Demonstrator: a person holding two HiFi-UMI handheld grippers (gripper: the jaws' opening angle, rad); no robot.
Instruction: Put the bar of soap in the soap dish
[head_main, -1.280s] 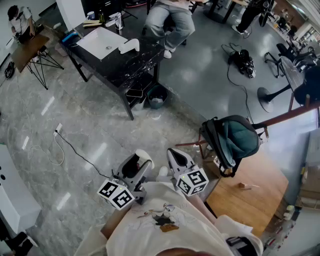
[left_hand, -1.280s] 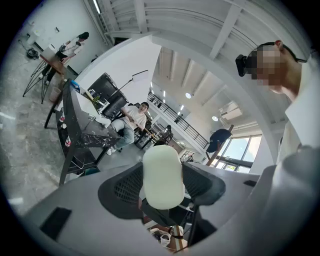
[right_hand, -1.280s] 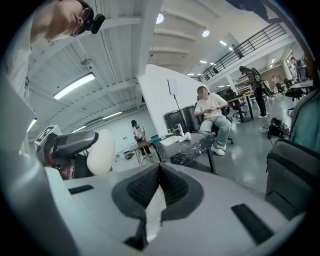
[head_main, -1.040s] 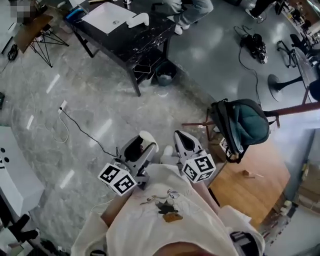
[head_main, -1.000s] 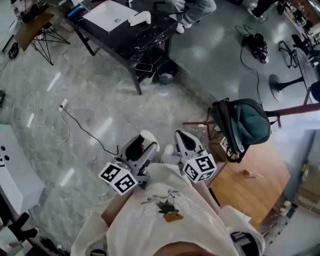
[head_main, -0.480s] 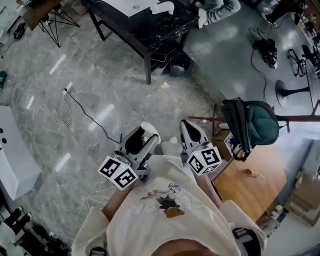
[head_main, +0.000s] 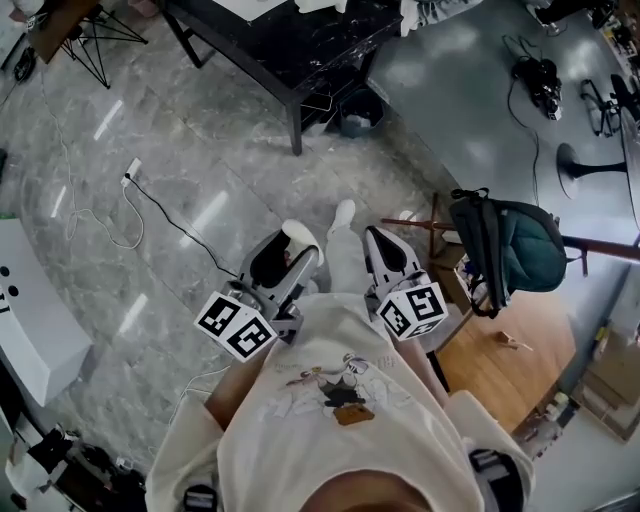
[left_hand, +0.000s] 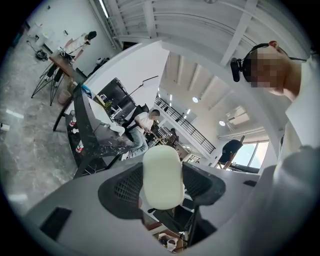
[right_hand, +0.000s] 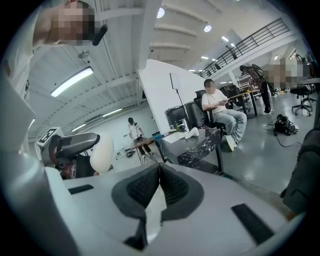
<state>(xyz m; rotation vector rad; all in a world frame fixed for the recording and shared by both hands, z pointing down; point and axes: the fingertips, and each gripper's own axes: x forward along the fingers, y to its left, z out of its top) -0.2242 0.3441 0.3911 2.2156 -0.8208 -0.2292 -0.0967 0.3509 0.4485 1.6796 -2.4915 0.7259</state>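
Observation:
A white oval bar of soap (left_hand: 161, 176) sits between the jaws of my left gripper (left_hand: 161, 184), which is shut on it. From above, the soap (head_main: 299, 236) shows as a pale knob at the tip of the left gripper (head_main: 288, 246), held close to my chest. My right gripper (head_main: 378, 243) is beside it with jaws pressed together and nothing between them (right_hand: 159, 186). The right gripper view also catches the soap (right_hand: 102, 152) off to the left. A black marble table (head_main: 300, 48) with a white basin stands ahead. I cannot make out a soap dish.
A small bin (head_main: 358, 112) stands under the table's near corner. A chair with a dark green backpack (head_main: 510, 245) and a wooden table (head_main: 505, 362) are to my right. A white cabinet (head_main: 30, 320) and a floor cable (head_main: 160, 210) lie left. A seated person (right_hand: 220, 112) is behind the table.
The black table has slid up to the top edge of the head view as I step forward over the floor. Both grippers keep the same pose, soap still held.

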